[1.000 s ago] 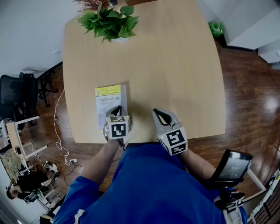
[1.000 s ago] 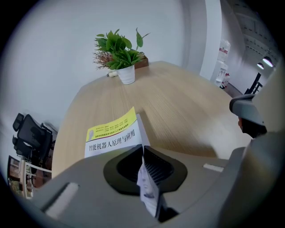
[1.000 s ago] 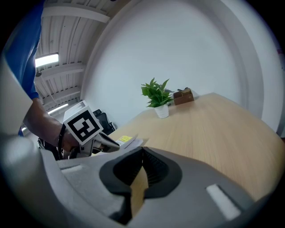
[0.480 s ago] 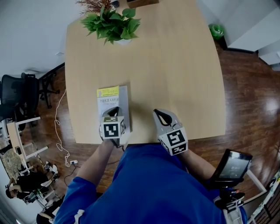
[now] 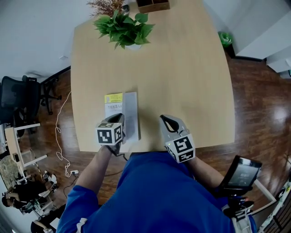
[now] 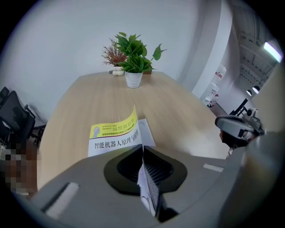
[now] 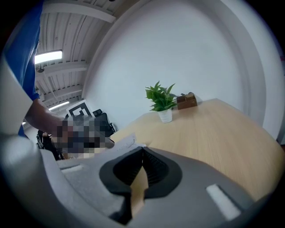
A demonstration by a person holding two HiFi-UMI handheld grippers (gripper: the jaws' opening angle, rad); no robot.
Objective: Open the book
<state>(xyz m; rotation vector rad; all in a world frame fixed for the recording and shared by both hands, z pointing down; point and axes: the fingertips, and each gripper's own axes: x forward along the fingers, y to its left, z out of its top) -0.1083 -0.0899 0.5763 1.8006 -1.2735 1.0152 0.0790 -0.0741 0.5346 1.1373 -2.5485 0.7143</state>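
The book [image 5: 119, 108] lies near the front left edge of the wooden table [image 5: 182, 68], its yellow-banded cover [image 6: 113, 132] curling up off the white page [image 6: 146, 132] beneath. My left gripper [image 5: 118, 119] stands over the book's near end, pointing steeply down. In the left gripper view its jaws [image 6: 142, 150] are shut on the thin edge of the cover. My right gripper [image 5: 167, 119] hovers just right of the book, over bare table. In the right gripper view [image 7: 142, 150] its jaws meet with nothing between them.
A potted green plant [image 5: 123, 28] stands at the far end of the table, with a small brown box [image 5: 153, 5] behind it. A black office chair [image 5: 18, 98] is on the floor at left, a tablet on a stand [image 5: 243, 173] at lower right.
My left gripper has shifted left and risen a little with the cover in it, and the white page beneath now shows more. The right gripper has stayed put.
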